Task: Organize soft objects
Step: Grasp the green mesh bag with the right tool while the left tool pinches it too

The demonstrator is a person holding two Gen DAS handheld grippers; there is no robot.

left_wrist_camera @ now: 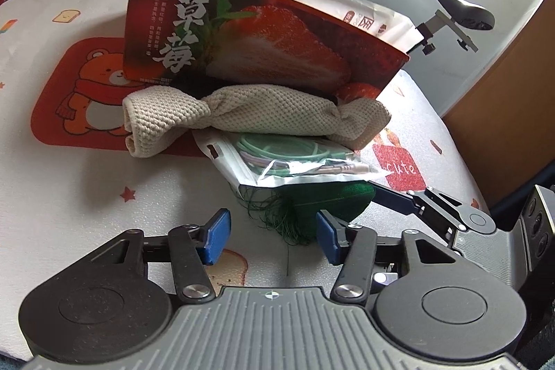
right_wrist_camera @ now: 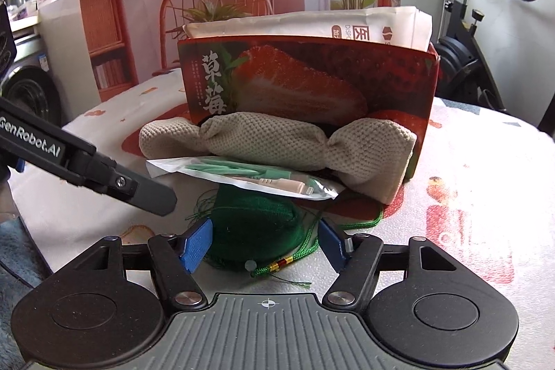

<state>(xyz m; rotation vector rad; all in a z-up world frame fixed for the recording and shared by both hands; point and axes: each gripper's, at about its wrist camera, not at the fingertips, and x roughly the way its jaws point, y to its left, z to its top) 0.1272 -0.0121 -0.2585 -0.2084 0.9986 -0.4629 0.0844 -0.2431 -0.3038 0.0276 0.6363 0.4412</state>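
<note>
Box (right_wrist_camera: 312, 78) and pile blocking ahead

Left gripper (left_wrist_camera: 272, 236): black linkage arms, silver pivot screws, blue rubber pads (left_wrist_camera: 218, 236), grey ribbed housing with crosshair mark. Right gripper (right_wrist_camera: 264, 243): same build. "GenRobot.AI" in white lettering on black finger of left unit, seen from right wrist.

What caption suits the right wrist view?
Open right gripper straddles a dark green mesh pouch below a beige knitted cloth.

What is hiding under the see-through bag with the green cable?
A dark green mesh pouch with a green cord pokes out from under the cable bag. The beige knitted cloth lies on the bag's back part. How far the pouch reaches underneath is covered.
</note>
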